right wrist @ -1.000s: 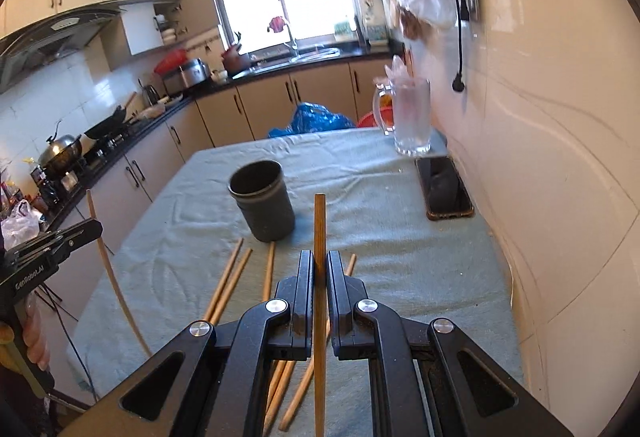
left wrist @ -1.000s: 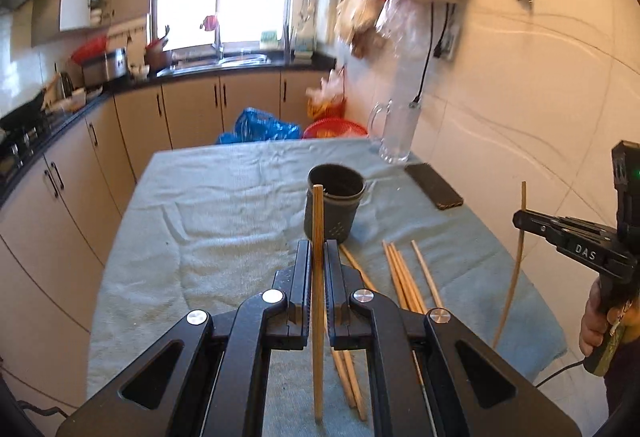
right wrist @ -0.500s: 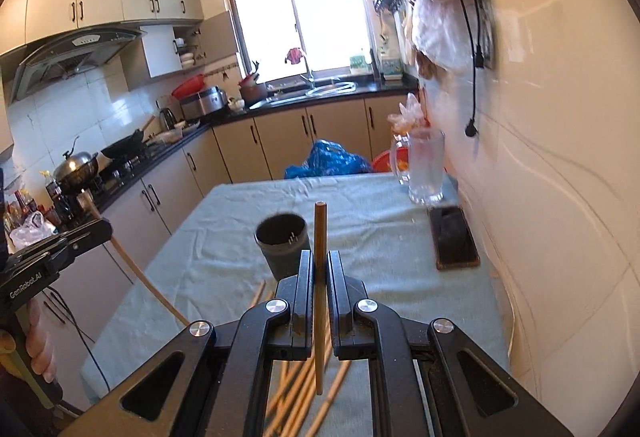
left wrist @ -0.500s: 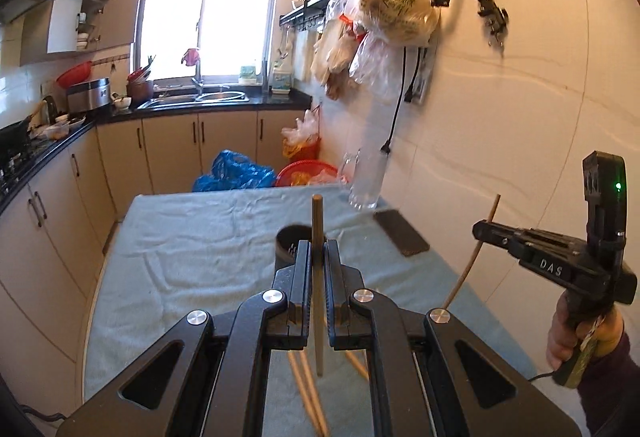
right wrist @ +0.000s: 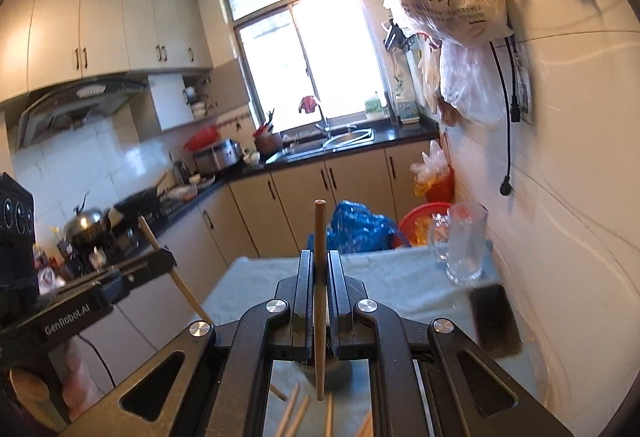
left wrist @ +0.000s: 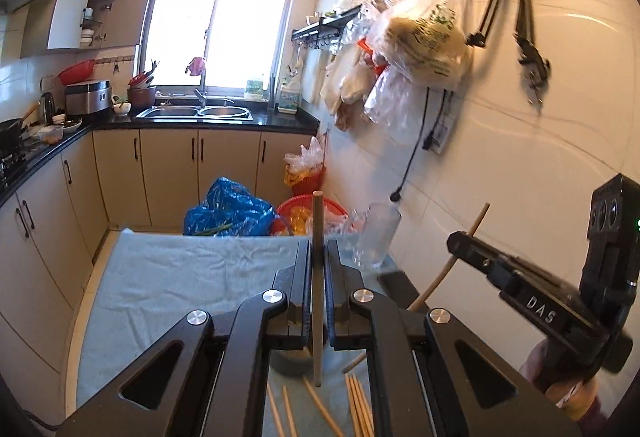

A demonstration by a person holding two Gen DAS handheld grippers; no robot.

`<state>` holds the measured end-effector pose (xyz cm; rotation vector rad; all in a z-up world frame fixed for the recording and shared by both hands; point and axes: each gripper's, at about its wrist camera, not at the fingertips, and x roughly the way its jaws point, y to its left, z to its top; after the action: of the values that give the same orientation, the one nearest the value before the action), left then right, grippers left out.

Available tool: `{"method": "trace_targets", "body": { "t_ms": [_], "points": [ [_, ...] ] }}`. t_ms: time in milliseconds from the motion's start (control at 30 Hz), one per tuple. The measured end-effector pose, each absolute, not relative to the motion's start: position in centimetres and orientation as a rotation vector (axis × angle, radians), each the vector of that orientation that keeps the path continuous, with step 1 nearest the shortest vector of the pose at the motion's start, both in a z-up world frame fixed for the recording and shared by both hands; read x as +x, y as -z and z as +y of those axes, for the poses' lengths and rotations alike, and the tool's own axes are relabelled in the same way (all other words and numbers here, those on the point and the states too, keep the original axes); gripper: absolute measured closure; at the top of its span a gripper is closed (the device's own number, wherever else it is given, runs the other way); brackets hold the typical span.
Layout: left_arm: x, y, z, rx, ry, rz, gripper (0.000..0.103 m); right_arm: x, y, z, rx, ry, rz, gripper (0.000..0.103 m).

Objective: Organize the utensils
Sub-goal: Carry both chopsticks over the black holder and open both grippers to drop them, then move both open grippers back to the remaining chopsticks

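Above the cloth-covered counter (left wrist: 168, 277), each hand-held gripper clamps one upright chopstick: the left hand-held gripper (left wrist: 317, 269) grips its chopstick (left wrist: 317, 237), the right hand-held gripper (right wrist: 320, 273) its own chopstick (right wrist: 319, 237). Loose chopsticks (left wrist: 356, 409) lie below beside the dark cup (right wrist: 340, 373).

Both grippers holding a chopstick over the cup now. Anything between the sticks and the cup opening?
Nothing visible. The left gripper and right gripper each clamp an upright chopstick. The dark cup sits below, mostly hidden by the jaws; only air shows around each stick's lower end.
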<state>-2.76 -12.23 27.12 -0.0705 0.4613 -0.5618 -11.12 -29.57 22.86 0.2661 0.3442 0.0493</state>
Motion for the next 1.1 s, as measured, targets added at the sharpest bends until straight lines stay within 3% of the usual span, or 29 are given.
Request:
{"method": "trace_targets", "body": {
  "t_ms": [200,600,633,700,767,967,1100],
  "points": [
    [1.8,-26.5,-14.4,-0.074,0.542,0.495,0.098,-6.3,-22.4,-30.3,0.319,-0.017,0.346,0.096],
    [7.0,-20.4,-16.3,-0.04,0.497,0.654,0.095,0.6,-15.0,-32.3,0.361,0.004,0.586,0.094],
    [7.1,-20.4,-16.1,-0.043,0.498,0.655,0.089,0.9,-14.7,-32.5,0.362,0.003,0.592,0.092],
    [7.0,-20.6,-15.8,-0.049,0.493,0.646,0.078,1.0,-14.4,-32.6,0.358,0.007,0.595,0.065],
    [6.6,-21.0,-15.4,-0.045,0.488,0.629,0.071,0.9,-14.4,-32.7,0.358,0.019,0.589,0.051],
    [3.5,-22.8,-13.2,-0.033,0.481,0.568,0.057,-0.3,-14.9,-33.3,0.36,0.03,0.579,0.045],
    [0.9,-23.5,-11.2,-0.042,0.476,0.546,0.055,-2.5,-15.6,-33.6,0.362,0.036,0.569,0.039]
  ]
}}
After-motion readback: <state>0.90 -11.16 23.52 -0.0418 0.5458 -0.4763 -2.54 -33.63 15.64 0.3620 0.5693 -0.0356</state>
